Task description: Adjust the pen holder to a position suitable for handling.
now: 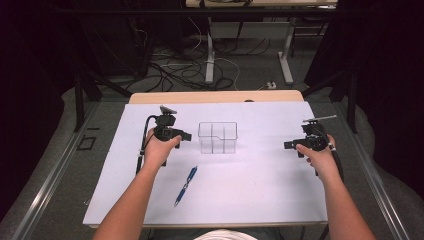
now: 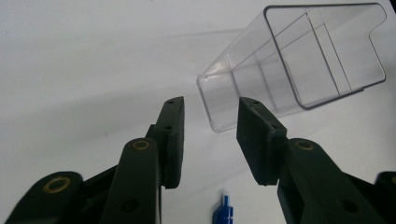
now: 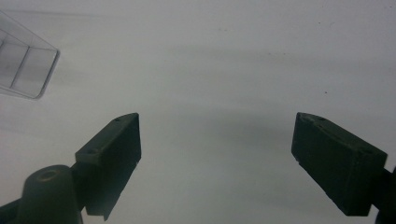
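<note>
Left gripper (image 1: 186, 136) jaws apart, empty, mid-frame beside clear organizer (image 1: 217, 137); right gripper (image 1: 289, 145) wide, idle; next likely pen (image 1: 186, 186) pickup.

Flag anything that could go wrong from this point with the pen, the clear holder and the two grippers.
1. The clear holder is light and stands loose on the white table; a nudge from the left gripper, which is close beside it, could slide or tip it.
2. The blue pen lies flat, so closing on it may roll it or scrape the pads on the table.
3. The right gripper is open and far off, so it cannot steady the holder.
</note>
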{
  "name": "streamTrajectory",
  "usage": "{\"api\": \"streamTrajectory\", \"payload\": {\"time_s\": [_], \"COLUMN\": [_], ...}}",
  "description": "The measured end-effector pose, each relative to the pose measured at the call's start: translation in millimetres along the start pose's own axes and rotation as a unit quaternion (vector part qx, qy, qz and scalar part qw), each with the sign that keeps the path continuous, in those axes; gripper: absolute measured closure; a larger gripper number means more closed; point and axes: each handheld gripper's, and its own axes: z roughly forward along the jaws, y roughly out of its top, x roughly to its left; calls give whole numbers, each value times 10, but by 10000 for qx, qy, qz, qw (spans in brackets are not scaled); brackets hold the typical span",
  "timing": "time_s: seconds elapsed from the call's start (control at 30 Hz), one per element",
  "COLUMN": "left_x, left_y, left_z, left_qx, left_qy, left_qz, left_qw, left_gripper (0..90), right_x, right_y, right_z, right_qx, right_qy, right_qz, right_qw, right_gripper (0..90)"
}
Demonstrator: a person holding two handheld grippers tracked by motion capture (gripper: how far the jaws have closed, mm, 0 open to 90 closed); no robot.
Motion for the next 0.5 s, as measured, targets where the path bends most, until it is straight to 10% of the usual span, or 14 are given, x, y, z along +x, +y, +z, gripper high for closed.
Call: {"api": "streamTrajectory", "payload": {"time_s": [0.5], "left_x": [57], "left_y": [-323], "left_z": [-291], "left_qx": [-475], "left_qy": [347], "left_qz": [734], "left_qw": [9956], "left_gripper": [418], "right_x": [148], "right_y": [7], "right_z": [-22], "right_qx": [80], "right_qy": [19], "right_qz": [-271], "right_qw": [9996], "right_gripper": [152]}}
